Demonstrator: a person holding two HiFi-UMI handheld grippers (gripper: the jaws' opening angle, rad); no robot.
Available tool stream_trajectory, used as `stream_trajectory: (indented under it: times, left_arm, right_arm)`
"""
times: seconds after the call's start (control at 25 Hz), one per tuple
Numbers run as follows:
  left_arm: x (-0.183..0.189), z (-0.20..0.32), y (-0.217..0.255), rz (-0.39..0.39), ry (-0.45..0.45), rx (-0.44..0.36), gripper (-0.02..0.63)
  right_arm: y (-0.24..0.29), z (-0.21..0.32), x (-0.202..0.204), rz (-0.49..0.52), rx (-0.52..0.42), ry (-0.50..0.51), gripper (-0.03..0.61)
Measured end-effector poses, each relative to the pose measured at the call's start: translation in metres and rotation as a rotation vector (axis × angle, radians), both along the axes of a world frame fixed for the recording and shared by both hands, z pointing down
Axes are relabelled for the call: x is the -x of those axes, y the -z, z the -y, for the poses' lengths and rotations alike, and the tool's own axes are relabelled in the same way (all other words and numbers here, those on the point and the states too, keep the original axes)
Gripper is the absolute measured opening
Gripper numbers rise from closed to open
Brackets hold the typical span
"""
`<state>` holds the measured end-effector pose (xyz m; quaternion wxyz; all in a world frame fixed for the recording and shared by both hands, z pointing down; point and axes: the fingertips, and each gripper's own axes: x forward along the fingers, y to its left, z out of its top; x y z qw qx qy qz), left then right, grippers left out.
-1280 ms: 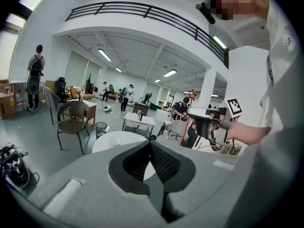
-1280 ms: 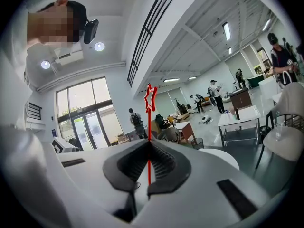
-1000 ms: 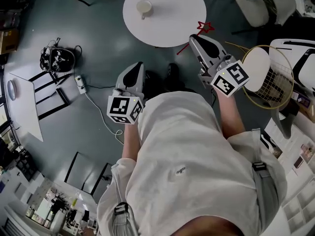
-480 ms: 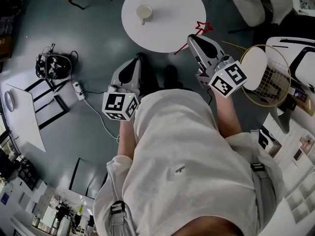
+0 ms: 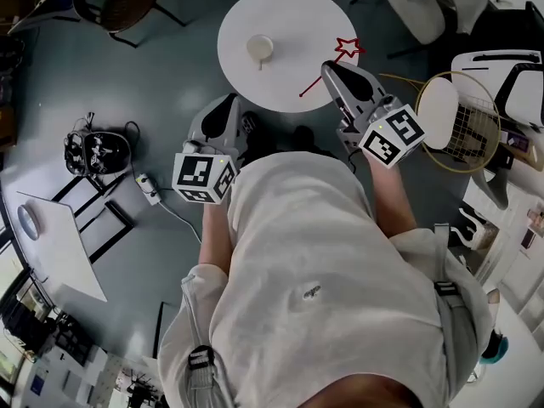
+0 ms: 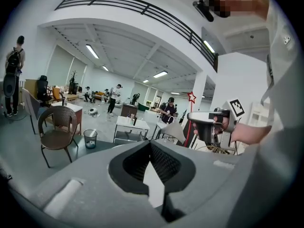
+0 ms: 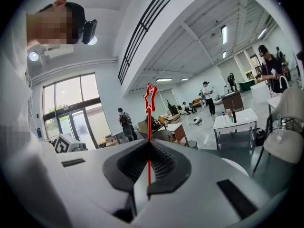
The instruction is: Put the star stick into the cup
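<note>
Right now my right gripper (image 7: 148, 144) has its jaws pressed together on the star stick (image 7: 150, 99), pinching the thin red shaft partway along its length. In the right gripper view the shaft runs straight up from between the jaws, with the outlined red star at the top, and a short piece of it shows below the pinch point.

From the head view, the right gripper (image 5: 333, 69) sits over the near right edge of the round white table (image 5: 293, 11). The star stick (image 5: 347, 49) lies slantwise across that part of the tabletop: the star is by the right edge, and the bare end points toward the near edge. How high the stick hangs above the surface I cannot tell.

The cup (image 5: 260, 49) stands upright on the tabletop, left of its middle and well apart from the star stick. It shows nothing inside.

My left gripper (image 5: 227, 109) is just short of the tabletop's near left edge, over the grey floor (image 5: 153, 83). In the left gripper view its jaws (image 6: 150, 144) meet at the tips with nothing between them, and my right gripper (image 6: 205, 121) with the star stick (image 6: 191, 97) shows off to the right.
</note>
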<state>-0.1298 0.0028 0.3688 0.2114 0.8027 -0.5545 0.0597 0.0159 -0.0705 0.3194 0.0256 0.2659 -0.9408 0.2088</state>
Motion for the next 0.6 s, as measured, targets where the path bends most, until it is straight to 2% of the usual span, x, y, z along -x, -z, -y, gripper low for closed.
stream_trajectory:
  times: [0.2,0.4,0.6]
  left_arm:
    - [0.019,0.014,-0.002,-0.011,-0.062,-0.004,0.011]
    - [0.021,0.023,-0.009,-0.029,-0.125,0.010,0.011]
    - [0.021,0.028,-0.020,-0.040,-0.179,0.041,0.011]
  right_arm:
    - [-0.001,0.006,0.011,-0.012,0.012,-0.061,0.012]
    - [-0.012,0.007,0.006,-0.026,0.064,-0.130,0.012]
    - [-0.014,0.007,0.007,-0.044,0.077,-0.166,0.012]
